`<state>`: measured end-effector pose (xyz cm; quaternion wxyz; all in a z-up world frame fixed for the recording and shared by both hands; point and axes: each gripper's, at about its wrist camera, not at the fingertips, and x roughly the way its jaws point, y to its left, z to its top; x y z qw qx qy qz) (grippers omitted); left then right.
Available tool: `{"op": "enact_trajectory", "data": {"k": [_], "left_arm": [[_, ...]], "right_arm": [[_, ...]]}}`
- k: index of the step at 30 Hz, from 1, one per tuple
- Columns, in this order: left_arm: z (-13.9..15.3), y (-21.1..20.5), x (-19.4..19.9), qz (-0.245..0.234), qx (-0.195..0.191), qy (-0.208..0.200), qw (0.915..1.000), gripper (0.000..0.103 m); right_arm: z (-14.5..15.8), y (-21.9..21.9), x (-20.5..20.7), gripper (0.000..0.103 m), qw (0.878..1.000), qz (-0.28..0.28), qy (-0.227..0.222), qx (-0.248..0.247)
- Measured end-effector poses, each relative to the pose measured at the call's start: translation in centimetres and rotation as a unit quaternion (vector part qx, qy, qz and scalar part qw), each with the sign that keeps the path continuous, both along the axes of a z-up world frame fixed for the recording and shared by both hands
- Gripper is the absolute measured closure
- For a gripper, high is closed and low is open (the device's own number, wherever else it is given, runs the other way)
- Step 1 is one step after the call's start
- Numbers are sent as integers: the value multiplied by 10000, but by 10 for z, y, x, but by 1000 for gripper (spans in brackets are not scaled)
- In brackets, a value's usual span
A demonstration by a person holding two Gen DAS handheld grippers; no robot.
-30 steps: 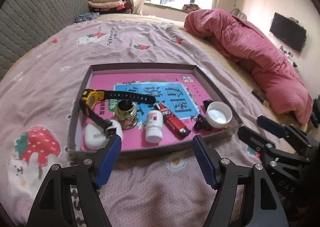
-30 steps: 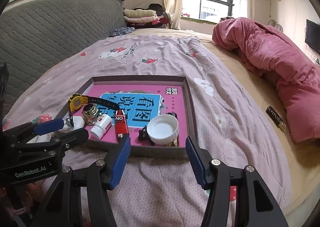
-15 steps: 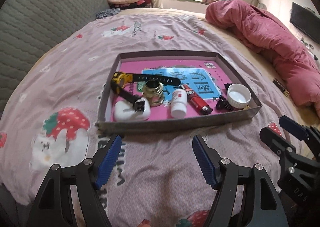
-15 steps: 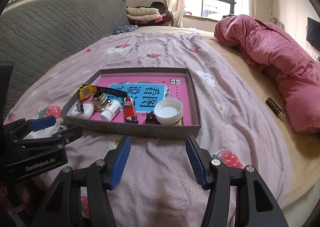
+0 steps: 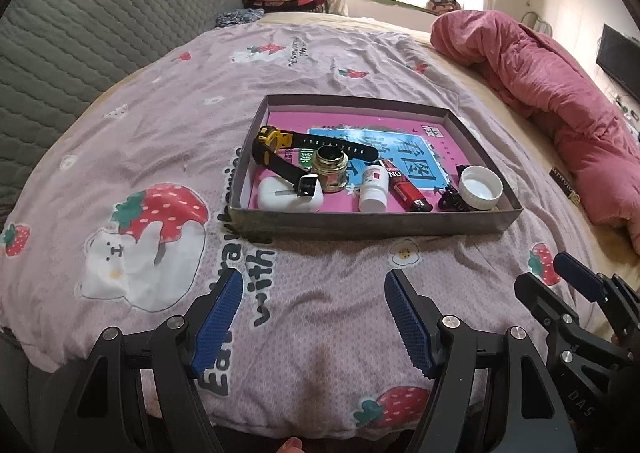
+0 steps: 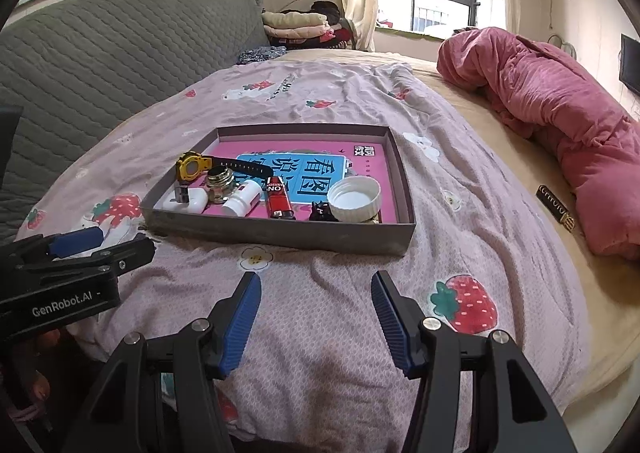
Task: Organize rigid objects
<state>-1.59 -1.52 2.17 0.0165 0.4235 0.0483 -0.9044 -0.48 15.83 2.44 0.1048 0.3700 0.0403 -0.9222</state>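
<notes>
Left wrist: the left gripper (image 5: 314, 319) gapes empty above the bedspread, short of the tray (image 5: 376, 223); the white pill bottle (image 5: 374, 189) inside looks light, stiff, slippery, best pinched across its body

Right wrist: the right gripper (image 6: 316, 323) likewise wide, empty; the red lighter (image 6: 279, 200), probably hard plastic, suits a pinch across its narrow sides

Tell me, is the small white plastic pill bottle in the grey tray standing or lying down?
Lying down. The small white plastic pill bottle rests on its side on the grey tray's pink floor.

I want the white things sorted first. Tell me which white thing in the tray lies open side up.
The white cap, at the tray's right end beside the small black clip. Its hollow faces up; the white bottle lies on its side and the white earbud case is closed.
</notes>
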Motion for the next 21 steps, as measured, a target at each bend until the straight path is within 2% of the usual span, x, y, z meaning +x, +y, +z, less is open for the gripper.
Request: {"op": "enact_trajectory", "data": {"k": [10,14,21], "left_arm": [[3,5,11,-84,-126,15,9999,28],[0,6,10,-89,-158,-1,9998,28],[-4,6,8,-72,-199,-63,9998,28]], "right_arm": [[2,1,7,46,9999,-58,51,-117],[0,-3,8,46,9998,-47,149,75],[-8,-3,4,46,10000,-45,10,58]]}}
